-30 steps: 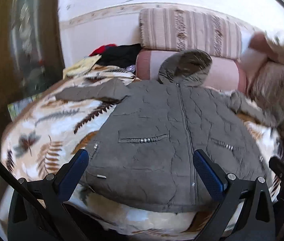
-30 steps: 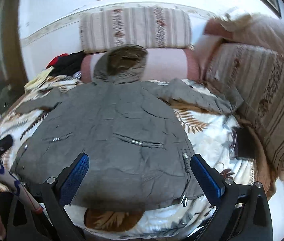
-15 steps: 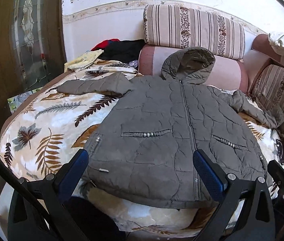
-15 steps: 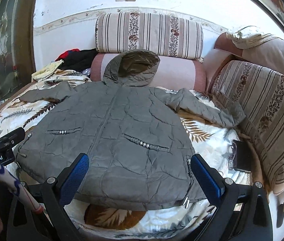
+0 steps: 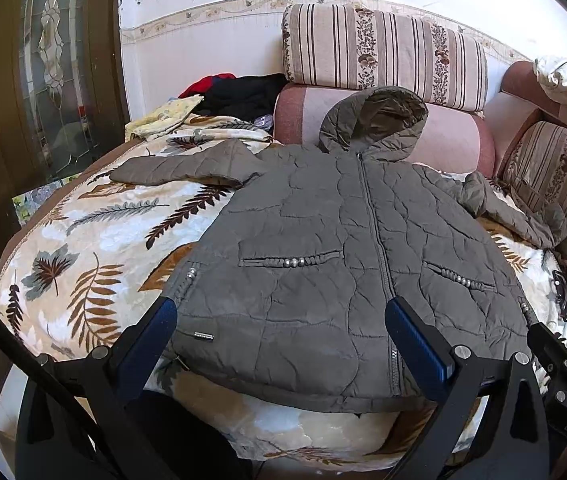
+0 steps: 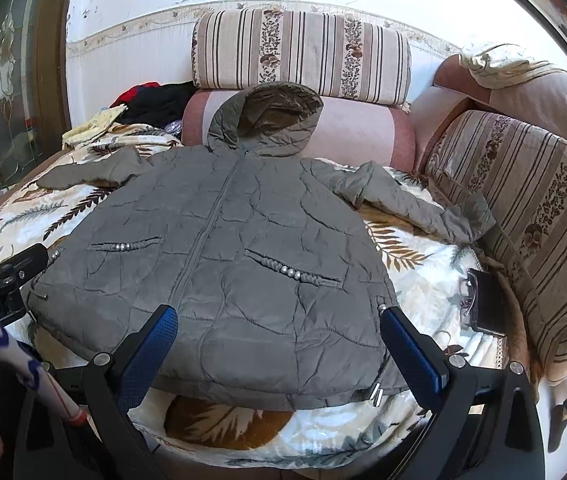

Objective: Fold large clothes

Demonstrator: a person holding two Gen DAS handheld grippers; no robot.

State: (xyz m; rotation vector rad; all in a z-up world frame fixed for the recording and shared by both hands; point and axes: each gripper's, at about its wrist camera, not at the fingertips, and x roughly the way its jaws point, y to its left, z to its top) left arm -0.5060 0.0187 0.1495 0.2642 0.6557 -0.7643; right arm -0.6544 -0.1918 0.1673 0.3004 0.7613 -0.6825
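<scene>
A grey quilted hooded jacket (image 5: 335, 264) (image 6: 227, 248) lies spread flat, front up and zipped, on a leaf-patterned blanket (image 5: 91, 248) (image 6: 415, 288). Its hood (image 5: 375, 120) rests against a pink bolster. The left sleeve (image 5: 179, 166) stretches out sideways; the right sleeve (image 6: 415, 204) runs toward the striped cushion. My left gripper (image 5: 281, 340) hovers open above the hem, nothing between its blue pads. My right gripper (image 6: 279, 344) is also open over the hem's right half, empty. The left gripper's body (image 6: 3, 280) shows at the right wrist view's left edge.
Striped cushions (image 6: 303, 52) (image 6: 523, 216) and a pink bolster (image 5: 455, 140) border the far and right sides. A pile of clothes (image 5: 239, 94) sits at the back left. A dark flat object with glasses (image 6: 483, 304) lies by the right cushion. A glazed door (image 5: 47, 80) stands left.
Both cameras have steadied and risen slightly since the blurred frame a second ago. The jacket lies as before, and both grippers stay open.
</scene>
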